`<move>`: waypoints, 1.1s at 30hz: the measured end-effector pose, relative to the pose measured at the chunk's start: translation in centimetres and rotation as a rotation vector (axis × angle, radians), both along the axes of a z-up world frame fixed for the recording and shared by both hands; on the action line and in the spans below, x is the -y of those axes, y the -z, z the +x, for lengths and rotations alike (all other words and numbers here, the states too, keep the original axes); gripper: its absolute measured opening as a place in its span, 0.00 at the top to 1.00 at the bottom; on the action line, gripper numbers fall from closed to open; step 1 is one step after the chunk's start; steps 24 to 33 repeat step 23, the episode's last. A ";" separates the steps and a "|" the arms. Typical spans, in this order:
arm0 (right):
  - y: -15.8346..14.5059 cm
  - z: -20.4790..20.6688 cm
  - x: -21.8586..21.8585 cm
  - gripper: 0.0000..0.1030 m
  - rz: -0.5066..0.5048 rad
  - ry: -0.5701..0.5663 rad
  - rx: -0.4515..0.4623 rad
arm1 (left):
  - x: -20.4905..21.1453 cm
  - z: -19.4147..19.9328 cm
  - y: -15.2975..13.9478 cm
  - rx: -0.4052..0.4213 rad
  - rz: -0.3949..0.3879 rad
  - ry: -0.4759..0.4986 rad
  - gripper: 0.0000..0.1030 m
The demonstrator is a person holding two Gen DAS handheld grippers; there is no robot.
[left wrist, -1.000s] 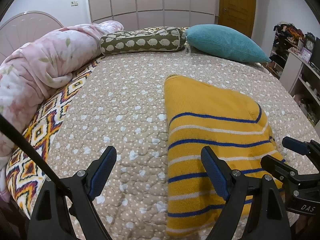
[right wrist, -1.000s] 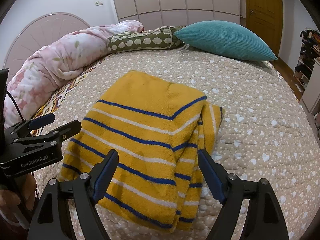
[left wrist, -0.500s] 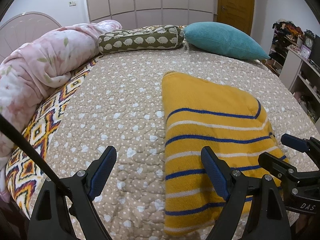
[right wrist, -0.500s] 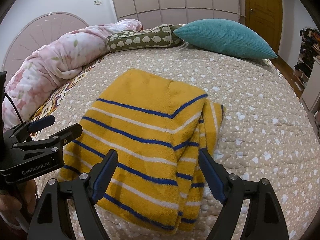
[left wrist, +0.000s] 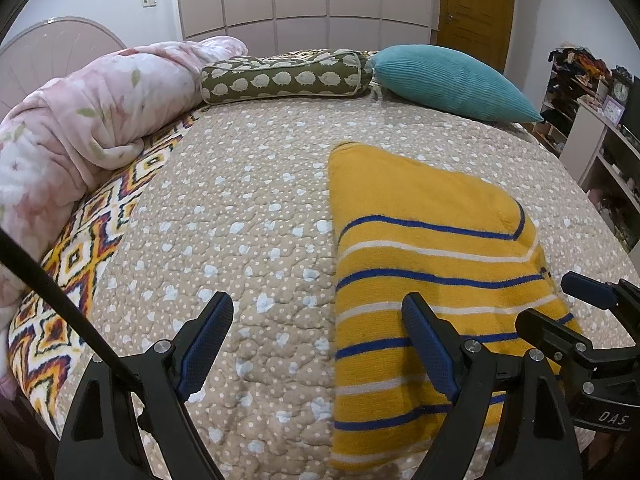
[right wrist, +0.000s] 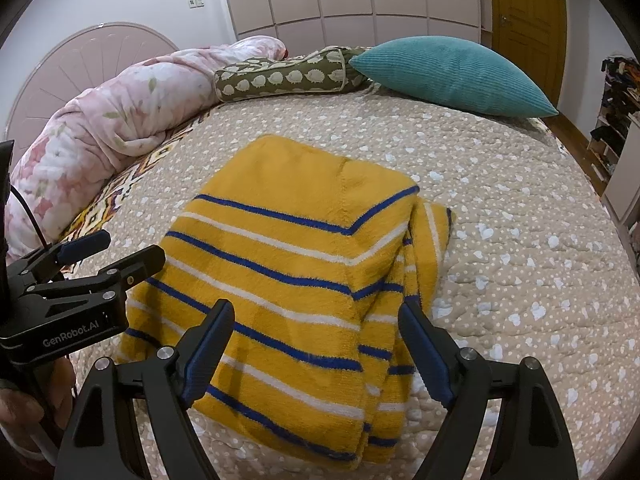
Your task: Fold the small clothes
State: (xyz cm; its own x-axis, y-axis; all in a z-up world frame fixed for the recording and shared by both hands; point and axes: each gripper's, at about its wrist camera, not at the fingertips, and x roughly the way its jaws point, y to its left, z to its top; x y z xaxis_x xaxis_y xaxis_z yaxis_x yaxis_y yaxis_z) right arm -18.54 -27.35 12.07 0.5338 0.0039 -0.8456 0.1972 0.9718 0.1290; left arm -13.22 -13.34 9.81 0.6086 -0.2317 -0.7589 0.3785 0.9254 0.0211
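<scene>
little has shifted since a second ago: both grippers hang at about the same height over the bed, and the sweater lies as it did, folded.

at the far left a pink floral duvet is bunched along the edge, with a zigzag blanket showing beneath it. next comes the dotted tan bedspread, and at its head a green bolster touching a teal pillow.

the left gripper has its jaws spread wide and holds nothing; one fingertip is above bare bedspread, the other above the left part of the yellow striped sweater.

that sweater lies flat on the bedspread, folded in layers, a narrower fold showing along its right edge. the right gripper hovers over its near end, jaws also spread wide, empty.

shelves stand at the far right.
</scene>
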 end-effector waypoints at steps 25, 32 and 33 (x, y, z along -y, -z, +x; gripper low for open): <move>0.0 0.2 -0.4 0.14 -0.001 -0.009 -0.004 | -0.3 0.0 -0.1 0.018 -0.011 0.004 0.17; 0.0 0.2 -0.4 0.14 -0.001 -0.009 -0.004 | -0.3 0.0 -0.1 0.018 -0.011 0.004 0.17; 0.0 0.2 -0.4 0.14 -0.001 -0.009 -0.004 | -0.3 0.0 -0.1 0.018 -0.011 0.004 0.17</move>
